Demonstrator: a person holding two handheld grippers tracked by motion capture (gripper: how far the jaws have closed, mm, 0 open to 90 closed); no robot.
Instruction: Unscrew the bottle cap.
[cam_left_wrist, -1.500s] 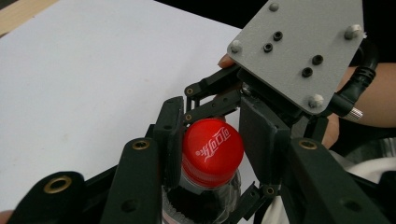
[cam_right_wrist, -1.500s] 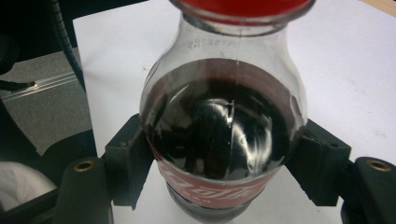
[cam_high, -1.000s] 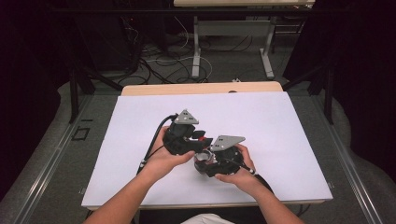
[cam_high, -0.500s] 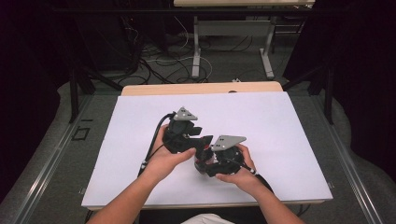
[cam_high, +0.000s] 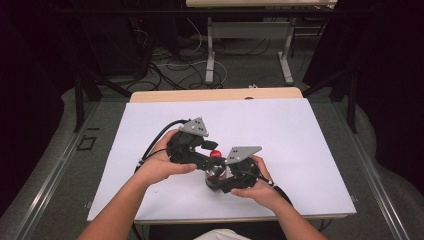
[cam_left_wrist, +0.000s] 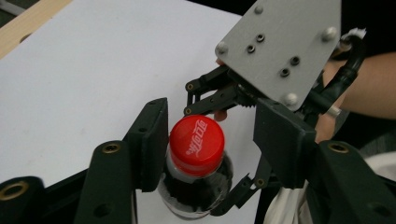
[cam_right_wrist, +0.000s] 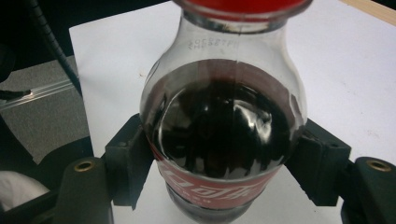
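My right hand-held gripper (cam_right_wrist: 224, 154) is clamped on the cola bottle (cam_right_wrist: 224, 135), pads pressing both sides of the body at 3 and 9 o'clock. The bottle's base is cut off, and so is the top of the red cap (cam_right_wrist: 240, 7). My left hand-held gripper (cam_left_wrist: 210, 140) has just been opening: one pad sits against the cap at 9 o'clock, the other stands clear at 3 o'clock. From the high view the bottle (cam_high: 216, 167) is mostly buried under both grippers, near the white bench's (cam_high: 300, 130) front edge. The label text is too cropped to read.
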